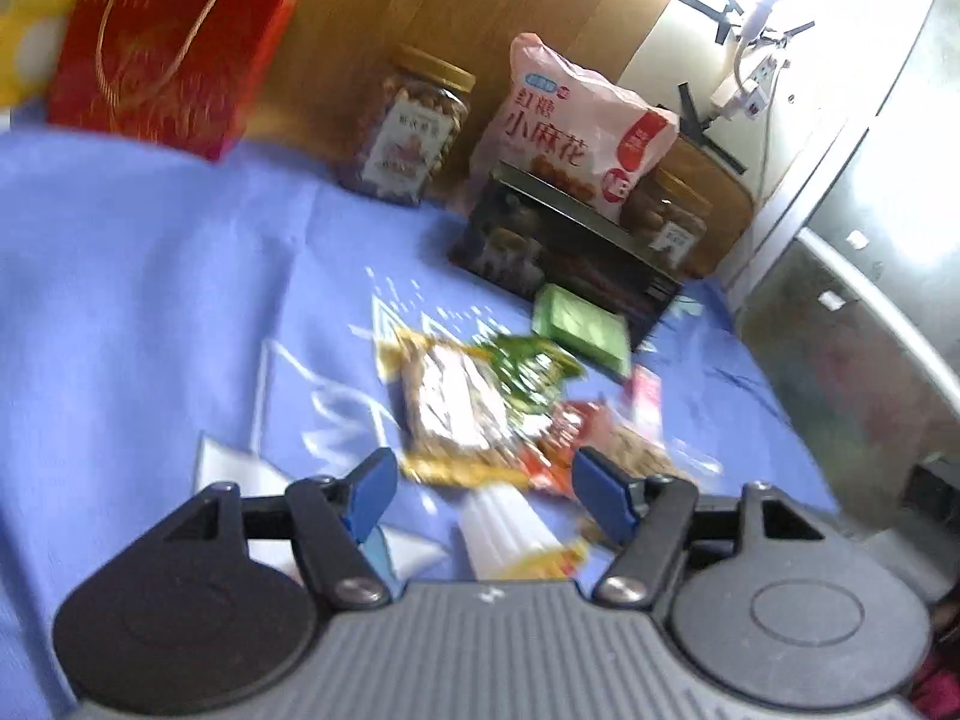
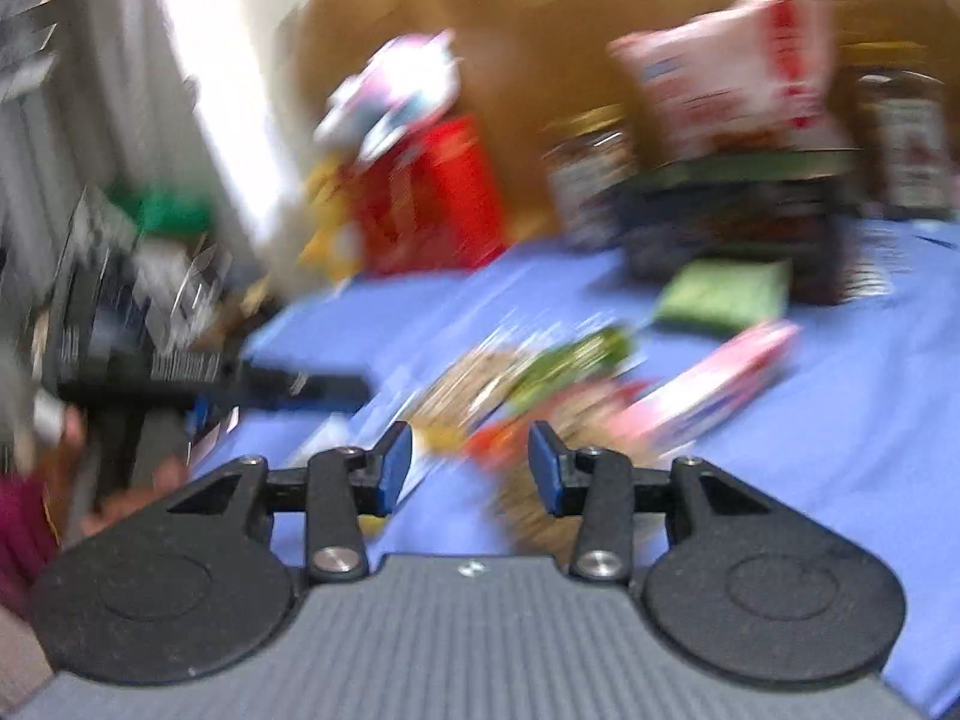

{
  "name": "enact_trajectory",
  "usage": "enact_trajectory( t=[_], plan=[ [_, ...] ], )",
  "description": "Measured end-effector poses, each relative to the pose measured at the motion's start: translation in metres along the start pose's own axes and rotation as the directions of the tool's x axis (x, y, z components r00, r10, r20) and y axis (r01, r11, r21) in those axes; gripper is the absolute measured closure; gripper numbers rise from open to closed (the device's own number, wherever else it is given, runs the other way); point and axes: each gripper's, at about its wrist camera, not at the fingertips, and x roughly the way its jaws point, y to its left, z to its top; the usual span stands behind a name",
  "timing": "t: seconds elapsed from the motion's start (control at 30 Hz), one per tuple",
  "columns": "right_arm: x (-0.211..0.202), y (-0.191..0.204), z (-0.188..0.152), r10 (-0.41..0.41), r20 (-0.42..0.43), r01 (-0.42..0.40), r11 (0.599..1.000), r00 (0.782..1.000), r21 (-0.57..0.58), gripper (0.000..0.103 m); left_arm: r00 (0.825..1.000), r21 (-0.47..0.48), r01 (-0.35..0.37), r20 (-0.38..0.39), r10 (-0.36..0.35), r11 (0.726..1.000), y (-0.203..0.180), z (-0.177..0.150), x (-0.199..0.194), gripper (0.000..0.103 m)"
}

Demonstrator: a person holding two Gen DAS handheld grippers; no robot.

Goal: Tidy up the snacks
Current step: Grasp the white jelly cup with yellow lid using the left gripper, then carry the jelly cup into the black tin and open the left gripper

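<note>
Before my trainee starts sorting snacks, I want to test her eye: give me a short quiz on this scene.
1. True or false: the left gripper is clamped on a packet.
2. What stands directly behind the dark box? A) a pink bag B) a red box C) a green packet
3. Fill in: the green packet lies on the ____ cloth.

Key:
1. False. Its fingers stand apart, with nothing pinched between them.
2. A. The pink bag rises behind it; the red box stands far left, beyond the jar.
3. Blue.
</note>
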Motion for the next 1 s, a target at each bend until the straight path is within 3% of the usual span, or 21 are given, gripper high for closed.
enact_trajectory(
  t=[0.07,0.17,0.23,0.3,0.37,0.5,0.73,1.0],
  plan=[
    [0.016,0.017,-0.005,0.006,-0.053,-0.009,0.999,0.999,-0.050,0.057,0.999,-0.007,0.035,-0.016,-0.036,0.999,0.000,-0.006,-0.003,0.037],
    [0.036,0.030,-0.007,0.002,-0.096,-0.012,0.994,0.995,-0.106,0.057,0.999,0.027,0.027,-0.042,-0.026,0.999,-0.005,-0.014,0.001,0.037],
    [0.049,0.033,-0.005,-0.007,-0.117,-0.008,0.992,0.993,-0.123,0.058,0.996,0.024,0.029,-0.081,-0.027,0.999,-0.003,-0.019,0.009,0.046],
    [0.056,0.034,-0.002,-0.017,-0.114,0.001,0.991,0.993,-0.135,0.064,0.992,0.013,0.055,-0.112,-0.053,0.998,-0.002,-0.024,0.018,0.060],
    [0.055,0.033,0.000,-0.032,-0.112,0.016,0.990,0.993,-0.139,0.067,0.994,0.046,0.035,-0.108,-0.030,0.998,-0.010,-0.023,0.018,0.060],
    [0.036,0.037,0.005,-0.053,-0.052,0.044,0.986,0.997,-0.159,0.067,0.994,0.095,0.067,-0.089,-0.059,0.993,-0.023,-0.015,0.014,0.060],
    [0.030,0.009,0.030,-0.142,0.049,0.148,0.977,0.989,-0.155,0.067,0.991,0.166,0.113,-0.084,-0.100,0.980,-0.051,0.032,0.049,0.059],
    [0.049,-0.064,0.095,-0.248,0.110,0.258,0.961,0.962,-0.094,0.067,0.992,0.226,0.123,-0.048,-0.115,0.966,-0.079,0.108,0.126,0.058]
  ],
)
